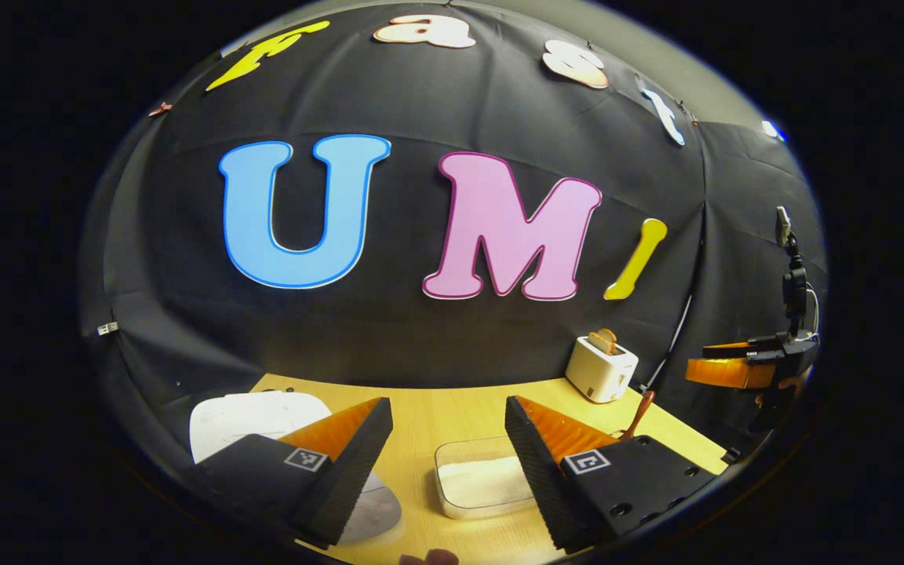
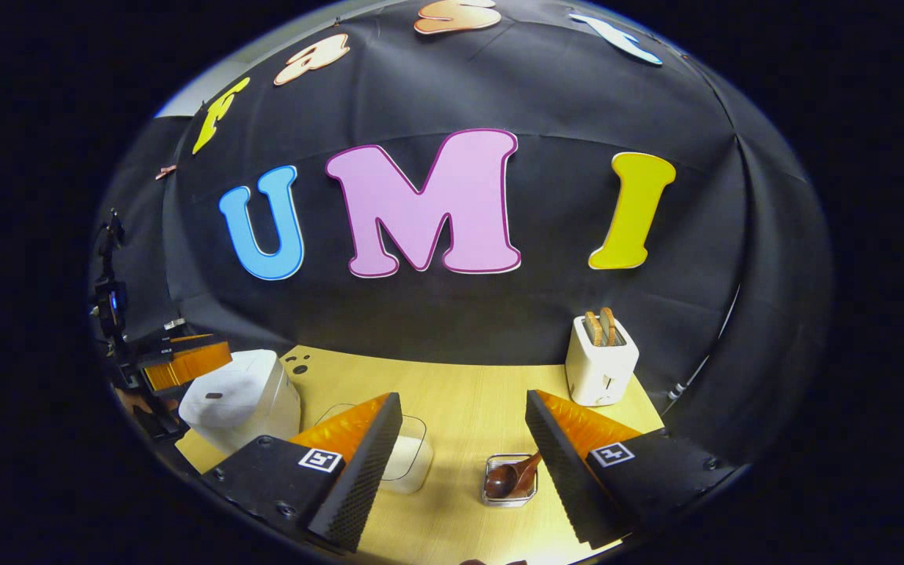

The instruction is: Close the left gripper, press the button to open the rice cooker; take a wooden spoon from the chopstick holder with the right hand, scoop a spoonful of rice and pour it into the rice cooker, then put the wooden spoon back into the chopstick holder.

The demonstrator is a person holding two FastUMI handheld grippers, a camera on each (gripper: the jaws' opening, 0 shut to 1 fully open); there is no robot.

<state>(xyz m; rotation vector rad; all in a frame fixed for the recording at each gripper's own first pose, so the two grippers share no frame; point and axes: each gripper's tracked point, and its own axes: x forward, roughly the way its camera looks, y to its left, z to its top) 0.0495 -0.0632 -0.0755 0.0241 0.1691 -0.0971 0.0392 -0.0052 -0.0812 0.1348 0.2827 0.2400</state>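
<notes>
The white rice cooker (image 1: 252, 416) (image 2: 236, 400) sits at the table's left with its lid down. My left gripper (image 1: 446, 416) hovers open above the table, its left finger overlapping the cooker. A clear tub of rice (image 1: 483, 480) (image 2: 413, 455) lies between the fingers, further ahead. In the right gripper view, a small clear chopstick holder (image 2: 491, 493) holds the wooden spoon (image 2: 508, 477), just left of the right finger. My right gripper (image 2: 464, 404) is open and empty above it. The spoon's handle (image 1: 641, 412) also pokes up in the left gripper view.
A white toaster (image 1: 601, 367) (image 2: 599, 362) with bread slices stands at the back right of the wooden table (image 2: 460, 377). Each gripper appears far off in the other's view: the right gripper (image 1: 734, 369), the left gripper (image 2: 185, 357). Black cloth walls surround the table.
</notes>
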